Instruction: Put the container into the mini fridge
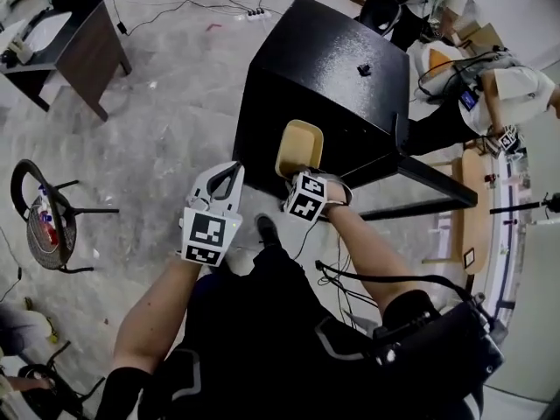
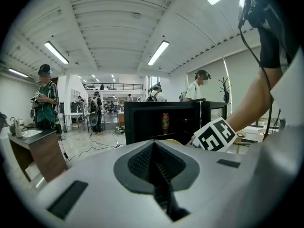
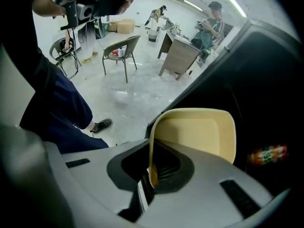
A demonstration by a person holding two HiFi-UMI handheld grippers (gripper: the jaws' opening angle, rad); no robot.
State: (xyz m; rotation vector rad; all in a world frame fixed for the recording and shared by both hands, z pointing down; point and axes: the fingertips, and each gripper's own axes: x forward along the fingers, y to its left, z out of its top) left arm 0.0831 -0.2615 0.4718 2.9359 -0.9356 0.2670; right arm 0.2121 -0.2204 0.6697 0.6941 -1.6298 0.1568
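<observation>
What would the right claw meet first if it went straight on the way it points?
Probably the mini fridge's open dark interior, with the container in the right claw entering first; depth is unclear.

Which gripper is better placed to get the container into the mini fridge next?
Right. The right gripper is shut on the rim of the yellow container, at the open mini fridge. The left gripper is empty, farther back.

Container [image 1: 299,147]: pale yellow, shallow, rounded-rectangle tray, empty, tilting up on edge with its near rim sitting pinched in the right gripper [image 3: 151,174]. It is hanging just in front of the mini fridge [image 1: 332,68]. The fridge is a black box, its door standing wide open.
</observation>
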